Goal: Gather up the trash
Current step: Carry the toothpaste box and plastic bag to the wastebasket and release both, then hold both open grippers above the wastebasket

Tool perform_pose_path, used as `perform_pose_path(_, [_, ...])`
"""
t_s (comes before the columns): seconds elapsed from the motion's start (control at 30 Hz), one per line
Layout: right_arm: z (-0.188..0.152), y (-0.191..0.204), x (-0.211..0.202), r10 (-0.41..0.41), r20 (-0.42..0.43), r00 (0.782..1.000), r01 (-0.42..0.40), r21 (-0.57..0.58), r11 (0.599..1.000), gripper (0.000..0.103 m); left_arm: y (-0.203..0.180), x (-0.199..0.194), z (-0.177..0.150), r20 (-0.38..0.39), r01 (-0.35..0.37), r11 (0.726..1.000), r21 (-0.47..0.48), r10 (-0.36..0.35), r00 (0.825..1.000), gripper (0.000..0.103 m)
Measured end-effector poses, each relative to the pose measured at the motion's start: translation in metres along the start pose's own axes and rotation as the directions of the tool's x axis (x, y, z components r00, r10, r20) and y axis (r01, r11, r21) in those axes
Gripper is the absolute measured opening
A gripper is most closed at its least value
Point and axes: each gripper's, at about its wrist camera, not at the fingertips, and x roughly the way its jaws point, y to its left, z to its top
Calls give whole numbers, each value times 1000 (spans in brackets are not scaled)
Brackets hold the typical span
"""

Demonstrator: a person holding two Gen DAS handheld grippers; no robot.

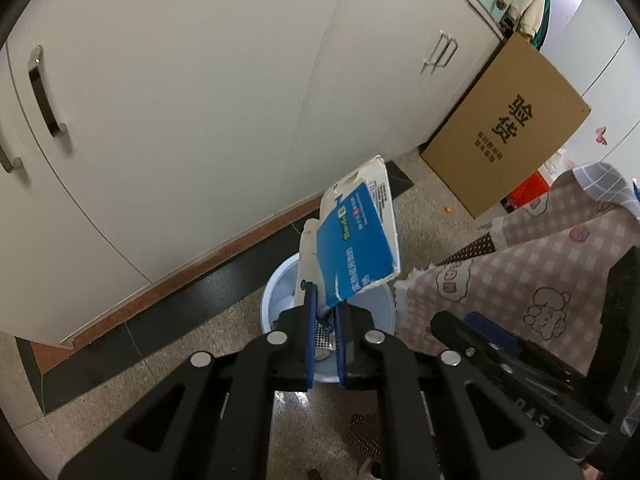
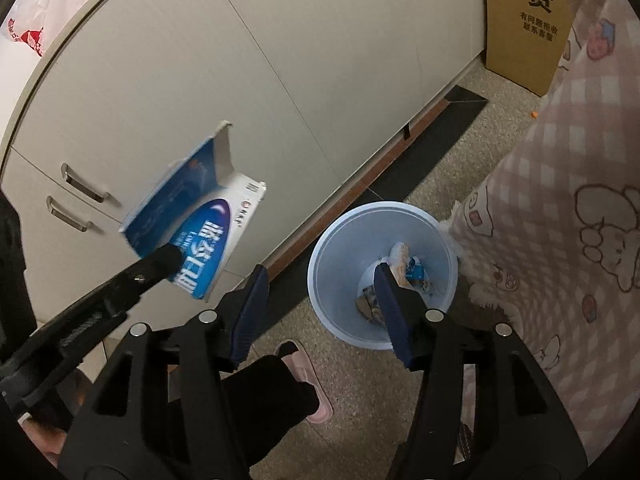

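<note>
A flattened blue and white carton (image 1: 356,240) sticks up from my left gripper (image 1: 325,300), which is shut on its lower edge. It hangs over a light blue trash bin (image 1: 276,296) on the floor. In the right wrist view the same carton (image 2: 192,232) shows at the left, clamped by the left gripper (image 2: 170,258), up beside the cabinet and left of the bin (image 2: 344,248). My right gripper (image 2: 320,270) stands open above the bin's near left rim with nothing between its fingers. Crumpled wrappers (image 2: 404,276) lie at the bin's bottom.
White cabinet doors (image 2: 280,80) run behind the bin. A brown cardboard box (image 2: 528,20) leans at the back right. A pink checked cloth (image 2: 560,200) hangs right beside the bin. A person's foot in a pink slipper (image 2: 308,376) stands near the bin.
</note>
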Motion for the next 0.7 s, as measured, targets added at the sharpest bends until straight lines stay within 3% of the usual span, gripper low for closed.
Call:
perform_pose_path(0.37, [-5, -8, -18, -8, 33, 999, 8, -1, 1000, 60, -12, 12, -8, -42, 9, 999, 37, -8, 999, 8])
perform_pose_path(0.7, [0, -21, -44, 15, 133, 991, -23, 58, 998, 65, -29, 9, 4, -31, 26, 997, 71, -24, 999, 8])
